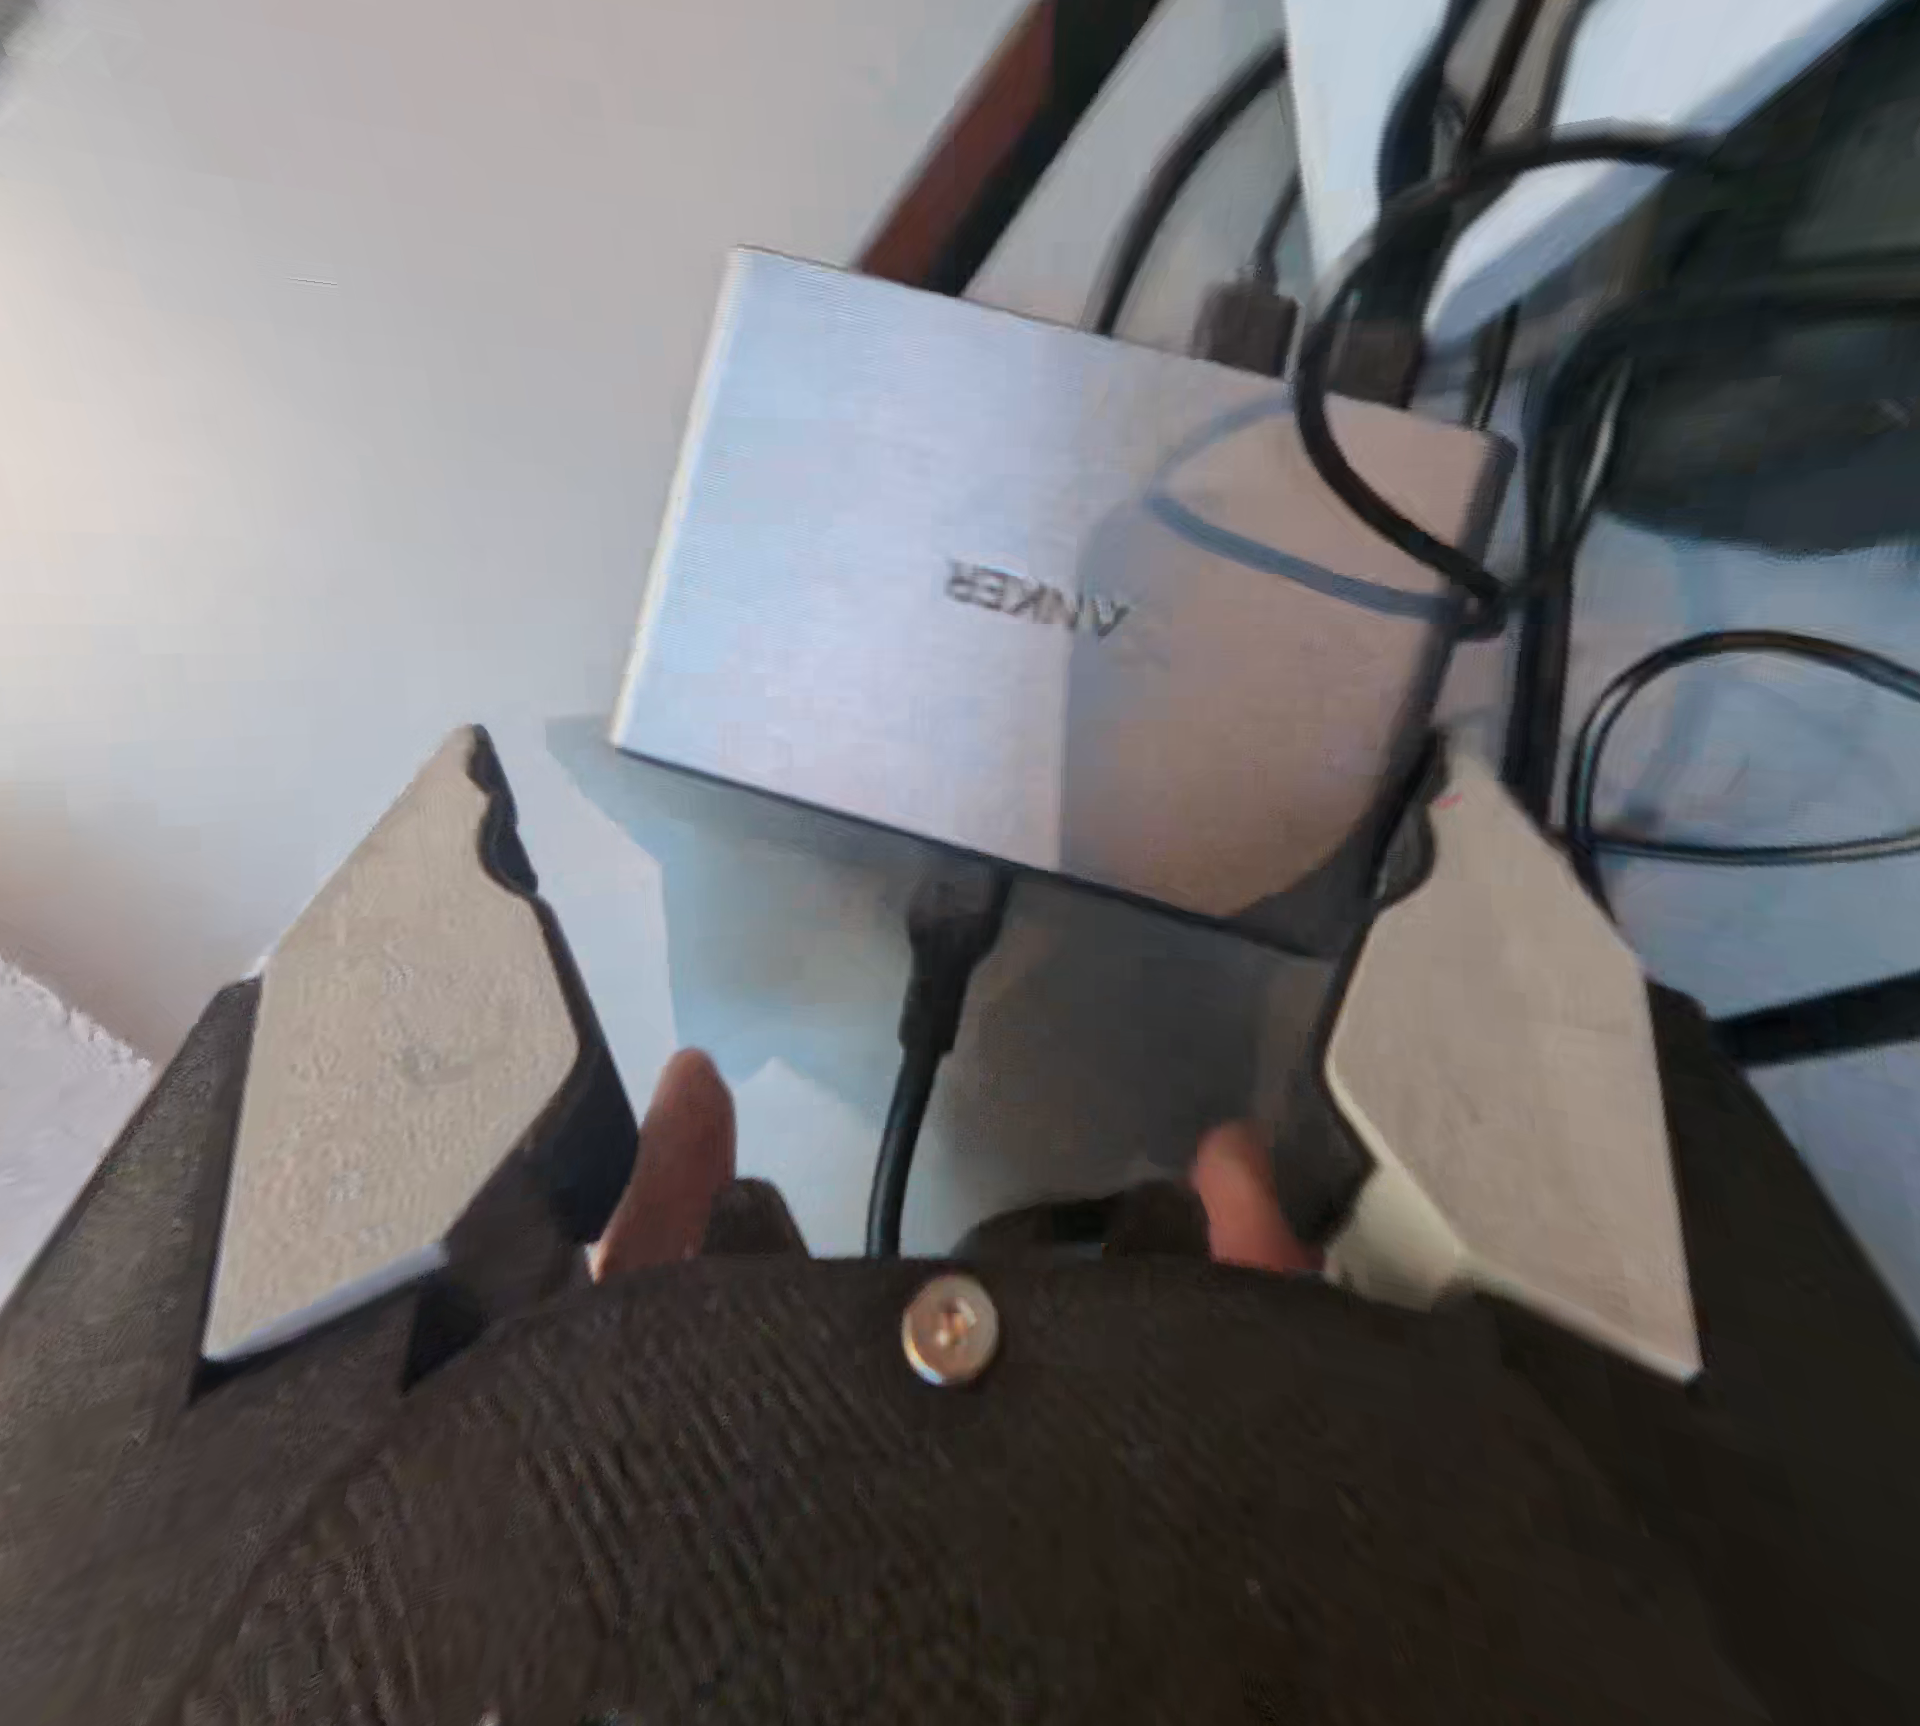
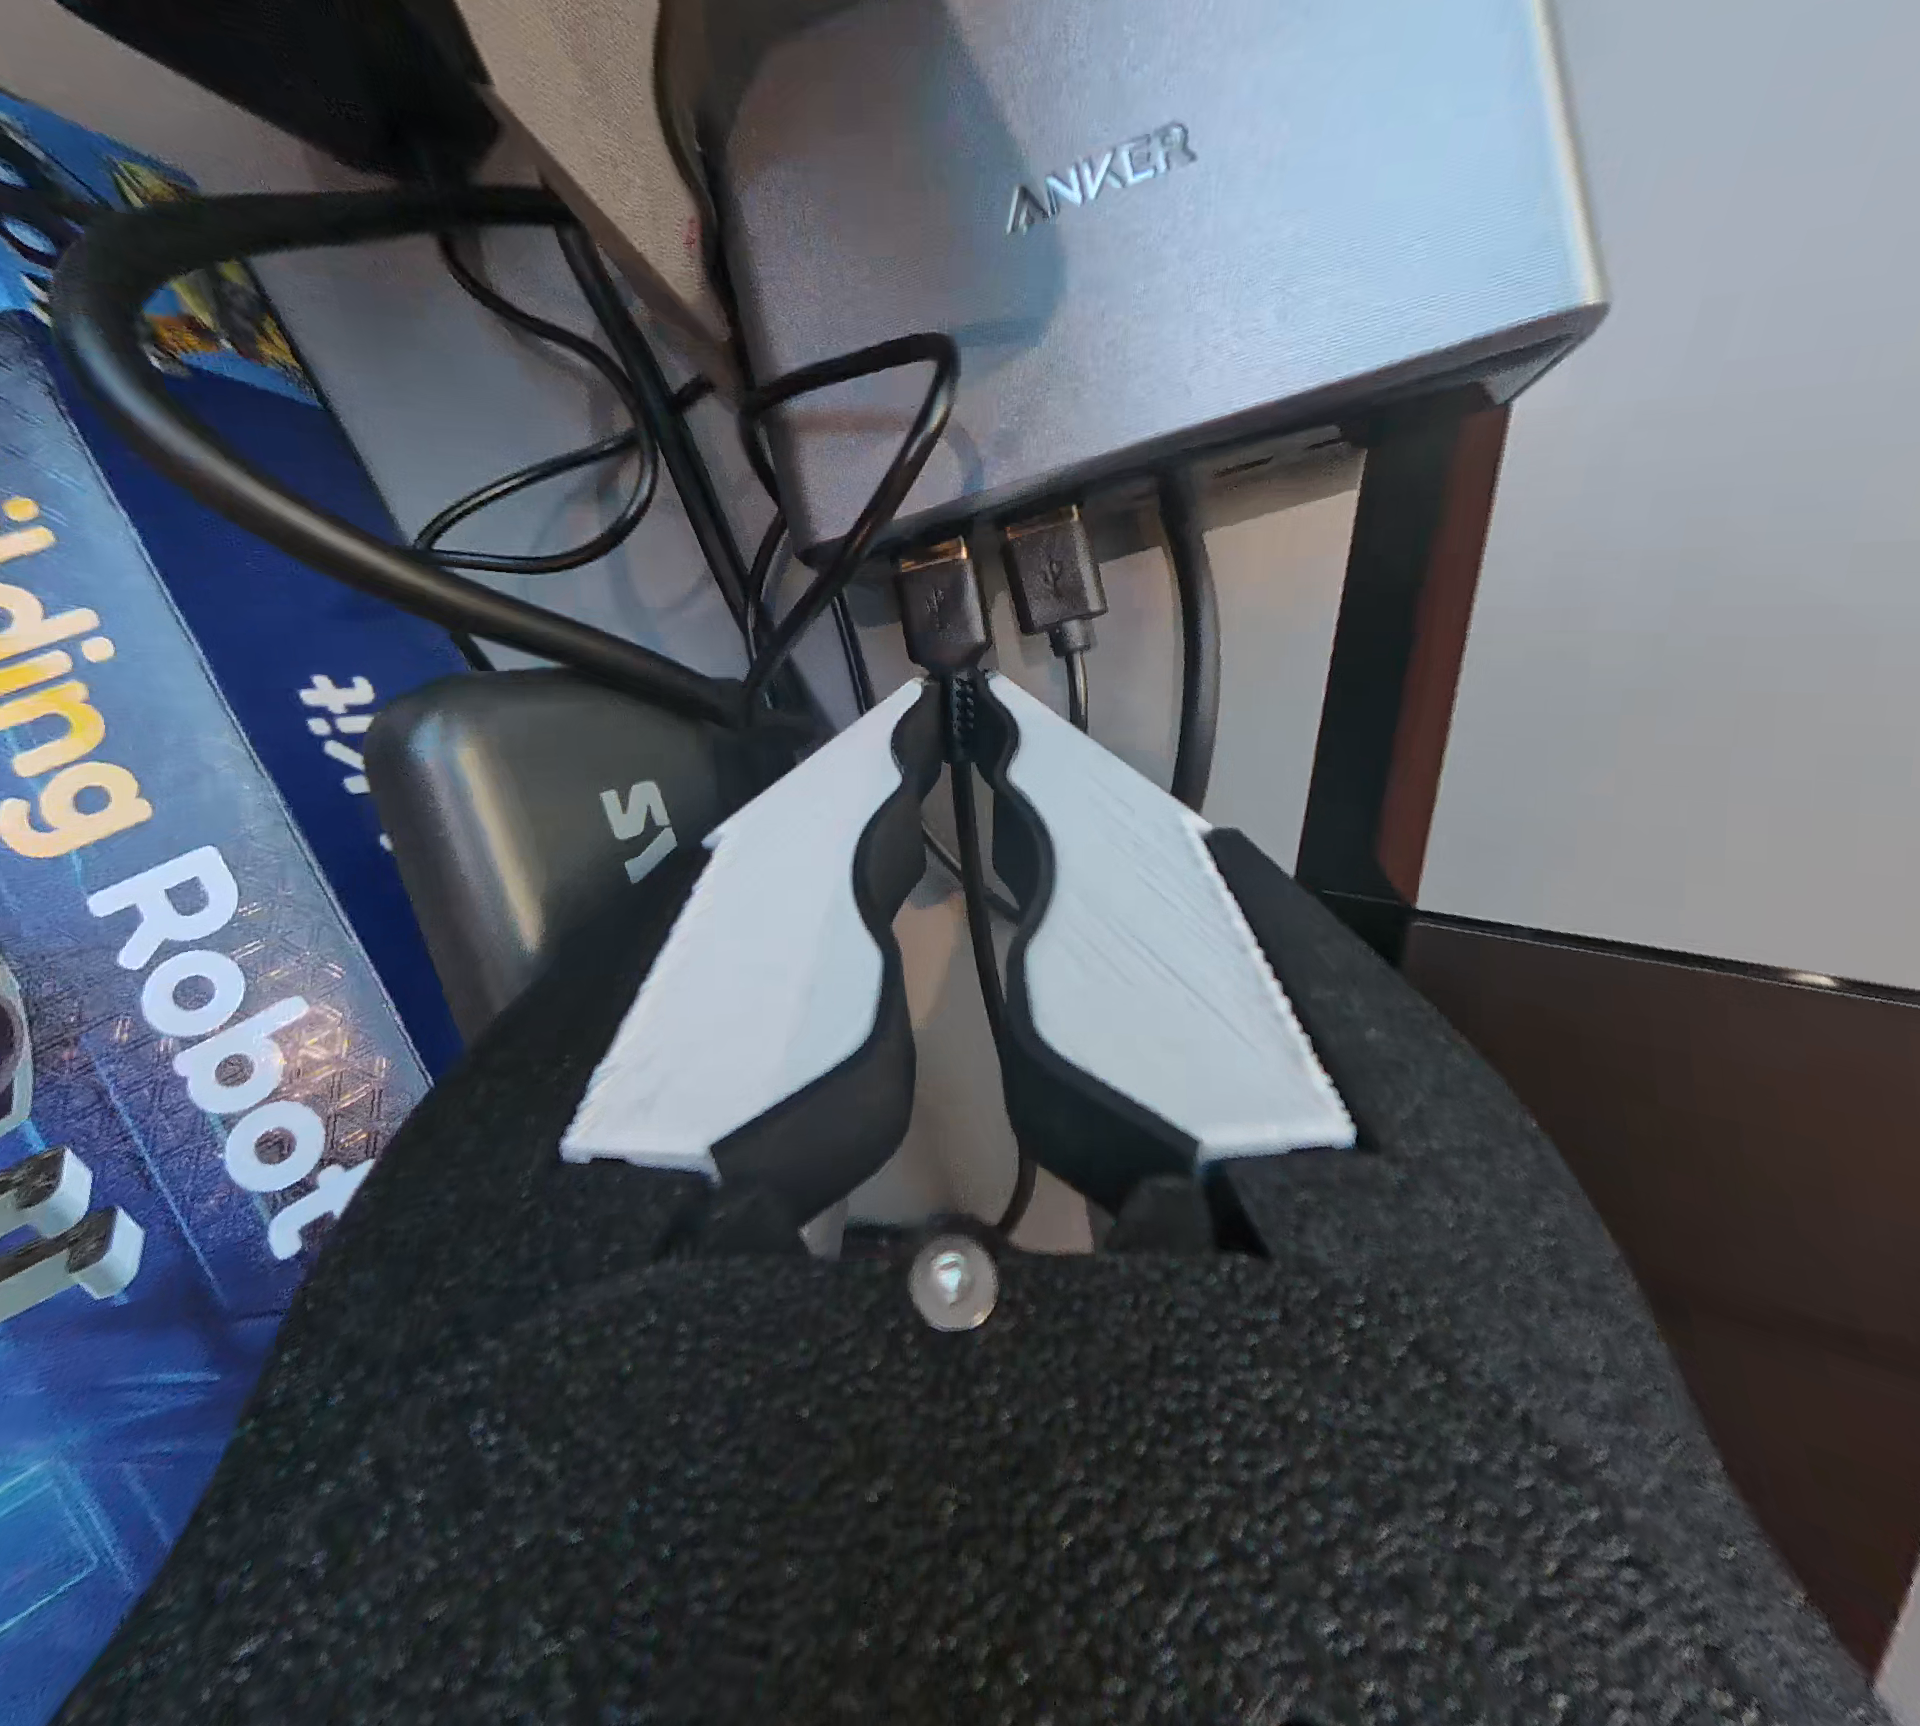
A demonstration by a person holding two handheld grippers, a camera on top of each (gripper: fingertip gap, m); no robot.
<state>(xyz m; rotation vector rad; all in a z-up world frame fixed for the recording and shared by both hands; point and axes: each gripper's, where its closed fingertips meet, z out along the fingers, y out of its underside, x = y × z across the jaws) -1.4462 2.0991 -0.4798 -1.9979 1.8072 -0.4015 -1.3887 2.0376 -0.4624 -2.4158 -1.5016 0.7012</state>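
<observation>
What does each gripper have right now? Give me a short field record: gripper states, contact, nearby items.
left gripper: open, fingers either side of the near edge of the silver hub; contact unclear
right gripper: shut on black USB cable just below its plug
USB plug: seated in the hub's front port, second plug beside it
hub support: white desk
left of right gripper: blue box, dark rounded case
loose cables: black, tangled beside the hub
</observation>
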